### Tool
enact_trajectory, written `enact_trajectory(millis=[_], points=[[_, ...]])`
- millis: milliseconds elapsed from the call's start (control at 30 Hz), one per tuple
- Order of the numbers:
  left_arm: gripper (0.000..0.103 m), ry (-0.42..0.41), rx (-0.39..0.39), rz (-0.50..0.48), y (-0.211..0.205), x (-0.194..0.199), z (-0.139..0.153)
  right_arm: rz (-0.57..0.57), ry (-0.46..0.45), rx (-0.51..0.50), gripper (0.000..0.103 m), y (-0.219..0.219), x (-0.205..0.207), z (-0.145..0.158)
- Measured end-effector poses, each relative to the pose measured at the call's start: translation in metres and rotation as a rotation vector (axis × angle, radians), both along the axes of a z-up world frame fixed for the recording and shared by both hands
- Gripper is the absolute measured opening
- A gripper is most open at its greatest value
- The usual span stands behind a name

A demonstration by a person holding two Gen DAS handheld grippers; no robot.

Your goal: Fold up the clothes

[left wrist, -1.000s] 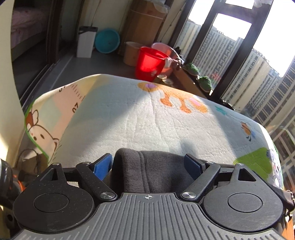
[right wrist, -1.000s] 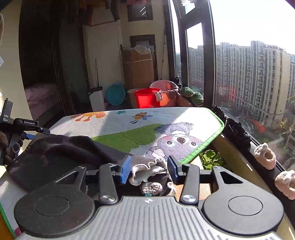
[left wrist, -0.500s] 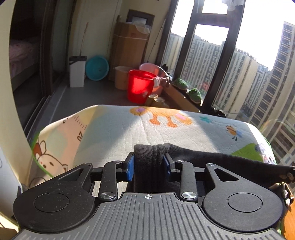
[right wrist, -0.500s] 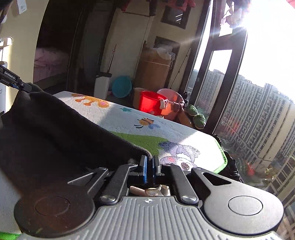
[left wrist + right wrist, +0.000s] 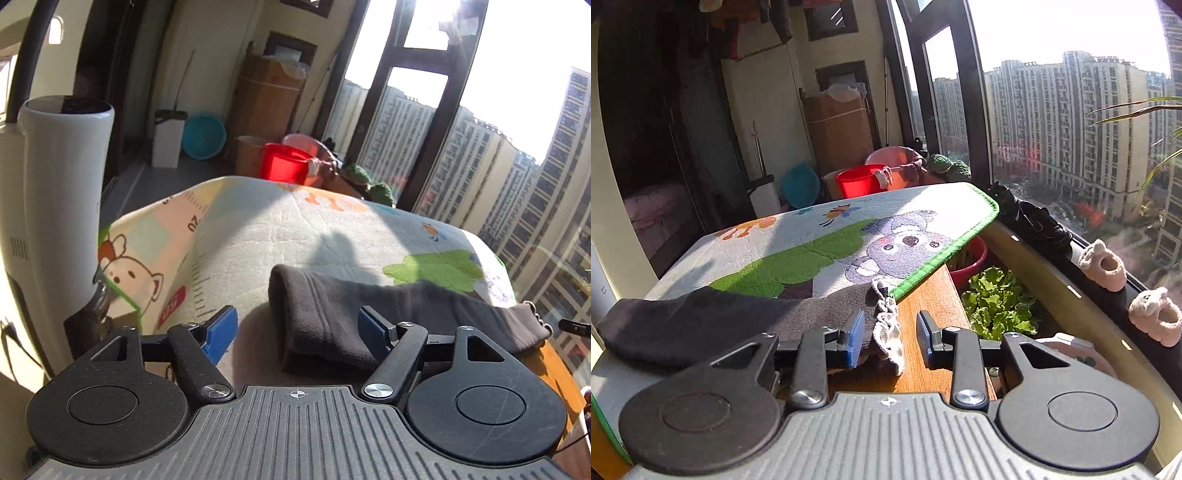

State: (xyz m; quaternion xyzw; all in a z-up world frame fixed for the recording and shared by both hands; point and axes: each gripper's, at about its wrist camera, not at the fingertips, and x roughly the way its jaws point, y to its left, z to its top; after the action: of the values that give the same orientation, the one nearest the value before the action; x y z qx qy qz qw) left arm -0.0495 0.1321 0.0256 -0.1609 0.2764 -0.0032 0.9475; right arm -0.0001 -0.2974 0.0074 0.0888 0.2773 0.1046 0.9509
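Note:
A dark grey knit garment (image 5: pixel 332 314) lies folded in a long band across the near edge of a cartoon play mat (image 5: pixel 280 236). My left gripper (image 5: pixel 297 330) is opening, its blue pads apart; the garment's ribbed end lies between them, touching neither. In the right wrist view the same garment (image 5: pixel 701 321) stretches left, and its white lace trim (image 5: pixel 888 328) hangs over the mat's green border (image 5: pixel 945 254). My right gripper (image 5: pixel 890 336) is opening too, with the lace loose between its pads.
A white cylindrical appliance (image 5: pixel 62 206) stands close at the left. Beyond the mat sit a red bucket (image 5: pixel 284 166), a teal basin (image 5: pixel 203 134) and a cardboard box (image 5: pixel 269 96). On the right are bare wooden tabletop (image 5: pixel 923 354), green plants (image 5: pixel 997 306) and slippers (image 5: pixel 1102 264) on the window ledge.
Half a second ago both grippers were shut on the garment and held it up. Now it lies folded on the mat, both sets of jaws have parted, and the left gripper has drawn back.

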Motion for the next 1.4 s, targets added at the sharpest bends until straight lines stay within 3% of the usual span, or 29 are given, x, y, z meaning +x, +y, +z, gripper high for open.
enact_trajectory(millis=[100,200,233,267,300,367,400,467,567,667,733,800,867,967,1100,1267,1400], points=[[0.081,0.026,0.016,0.012,-0.011,0.027,-0.007,-0.001,0.033,0.09,0.042,0.001,0.009,-0.008],[0.076,0.077,0.038,-0.014,-0.025,0.047,-0.022,-0.011,0.078,0.148,0.065,0.005,0.017,-0.023],[0.069,0.091,0.034,-0.028,-0.029,0.051,-0.027,-0.012,0.093,0.154,0.066,0.007,0.019,-0.029],[0.069,0.093,0.047,-0.031,-0.034,0.052,-0.031,-0.012,0.101,0.146,0.061,0.009,0.019,-0.033],[0.068,0.085,0.083,-0.04,-0.041,0.05,-0.033,-0.006,0.104,0.126,0.04,0.012,0.02,-0.036],[0.049,0.074,0.093,-0.111,-0.052,0.044,-0.034,0.008,0.089,0.113,0.026,0.012,0.019,-0.035],[0.051,0.071,0.064,-0.148,-0.055,0.041,-0.034,0.009,0.086,0.11,0.017,0.01,0.018,-0.033],[0.051,0.061,0.08,-0.16,-0.065,0.034,-0.037,0.001,0.076,0.076,0.012,0.008,0.012,-0.029],[0.054,0.036,0.153,-0.044,-0.063,0.029,-0.034,-0.024,0.076,0.047,0.012,0.004,0.006,-0.029],[0.058,-0.026,0.069,0.04,-0.048,0.019,-0.015,-0.054,0.071,0.039,0.012,0.0,0.004,-0.029],[0.079,-0.099,0.077,0.04,-0.055,0.01,0.004,-0.064,0.069,0.044,0.012,-0.003,0.005,-0.029],[0.093,-0.161,0.072,-0.035,-0.075,0.007,0.019,-0.059,0.07,0.07,0.013,-0.005,0.004,-0.029],[0.095,-0.195,0.044,-0.138,-0.099,0.013,0.029,-0.058,0.071,0.103,0.015,-0.008,0.004,-0.031],[0.101,-0.129,-0.034,-0.291,-0.15,0.045,0.018,-0.081,0.081,0.155,0.016,-0.01,0.001,-0.038],[0.102,-0.012,-0.034,-0.382,-0.228,0.091,-0.018,-0.163,0.092,0.21,0.023,-0.021,-0.006,-0.043],[0.102,0.042,0.107,-0.32,-0.27,0.102,-0.053,-0.296,0.007,0.183,0.023,-0.033,-0.026,-0.036],[0.103,0.043,0.101,-0.304,-0.267,0.098,-0.056,-0.204,-0.057,0.207,0.023,-0.022,-0.019,-0.023]])
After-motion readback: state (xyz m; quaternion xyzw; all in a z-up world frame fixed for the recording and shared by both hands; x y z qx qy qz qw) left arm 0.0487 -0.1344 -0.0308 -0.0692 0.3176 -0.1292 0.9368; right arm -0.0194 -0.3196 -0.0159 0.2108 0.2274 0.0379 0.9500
